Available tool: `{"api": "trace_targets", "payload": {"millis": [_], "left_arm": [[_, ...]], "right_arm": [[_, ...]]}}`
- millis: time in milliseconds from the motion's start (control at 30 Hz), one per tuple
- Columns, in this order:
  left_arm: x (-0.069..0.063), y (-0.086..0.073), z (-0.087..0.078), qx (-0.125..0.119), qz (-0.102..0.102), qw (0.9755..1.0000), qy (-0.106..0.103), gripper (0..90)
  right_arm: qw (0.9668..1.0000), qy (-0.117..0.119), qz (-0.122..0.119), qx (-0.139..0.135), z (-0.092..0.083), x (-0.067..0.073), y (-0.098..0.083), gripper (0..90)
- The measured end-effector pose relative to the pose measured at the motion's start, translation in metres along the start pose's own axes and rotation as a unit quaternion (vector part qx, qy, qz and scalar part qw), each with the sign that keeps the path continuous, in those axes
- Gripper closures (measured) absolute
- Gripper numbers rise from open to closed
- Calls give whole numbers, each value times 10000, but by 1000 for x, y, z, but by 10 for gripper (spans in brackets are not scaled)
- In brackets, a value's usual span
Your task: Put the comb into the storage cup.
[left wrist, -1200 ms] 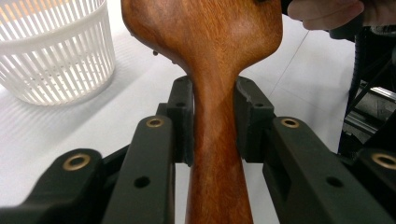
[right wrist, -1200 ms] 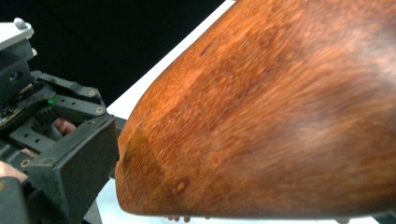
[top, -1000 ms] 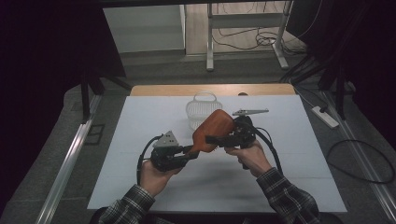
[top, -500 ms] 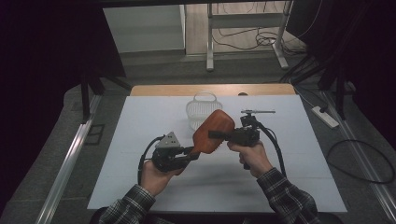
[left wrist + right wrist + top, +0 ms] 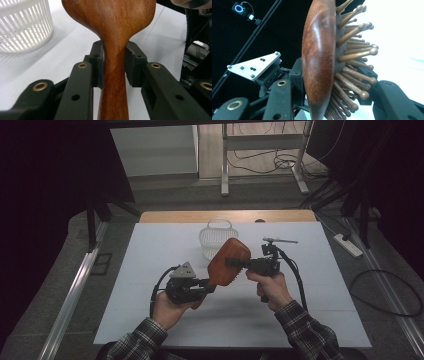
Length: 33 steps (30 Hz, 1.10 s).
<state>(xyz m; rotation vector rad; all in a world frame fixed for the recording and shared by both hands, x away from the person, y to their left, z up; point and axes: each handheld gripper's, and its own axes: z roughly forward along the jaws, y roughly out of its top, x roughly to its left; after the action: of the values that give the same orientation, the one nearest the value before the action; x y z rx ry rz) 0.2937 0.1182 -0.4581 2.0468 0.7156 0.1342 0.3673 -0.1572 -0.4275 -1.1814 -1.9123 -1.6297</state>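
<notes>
Brush (image 5: pixel 229 262): held in the air above the desk (image 5: pixel 150 285), near the basket (image 5: pixel 216 238).
Left gripper (image 5: pixel 113 66): fingers clamp the handle neck from both sides.
Right gripper (image 5: pixel 334 85): fingers just closed on the brush head, one on wooden back, other on bristles.

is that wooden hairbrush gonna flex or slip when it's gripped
The brown wooden paddle hairbrush looks solid, so probably stiff. Its polished back shines, so likely slippery. The wooden pins would probably give under pressure.

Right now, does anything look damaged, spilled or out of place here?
Nothing stands out. The wooden hairbrush looks intact, held above the table between both grippers: the left gripper at its neck, the right gripper across its head. The white basket stands upright.
</notes>
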Motion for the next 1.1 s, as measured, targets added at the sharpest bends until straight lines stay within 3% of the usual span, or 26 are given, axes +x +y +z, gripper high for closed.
{"api": "trace_targets", "payload": {"millis": [133,267,500,800,1100], "left_arm": [[1,-1,1,13,-26,10000,4,688],[2,-2,0,45,-26,10000,40,648],[5,-3,-3,27,-102,9999,95,570],[7,-6,-3,143,-56,9997,177,451],[13,-10,-9,150,-104,9996,222,309]], "right_arm": [[9999,-63,-87,-11,0,3,0,524],[9987,-363,-344,18,0,8,-1,525],[9984,-411,-394,-37,-1,10,-1,525],[9957,-618,-689,-41,-3,12,-1,525],[9946,-721,-735,-93,-6,11,0,525]]}}
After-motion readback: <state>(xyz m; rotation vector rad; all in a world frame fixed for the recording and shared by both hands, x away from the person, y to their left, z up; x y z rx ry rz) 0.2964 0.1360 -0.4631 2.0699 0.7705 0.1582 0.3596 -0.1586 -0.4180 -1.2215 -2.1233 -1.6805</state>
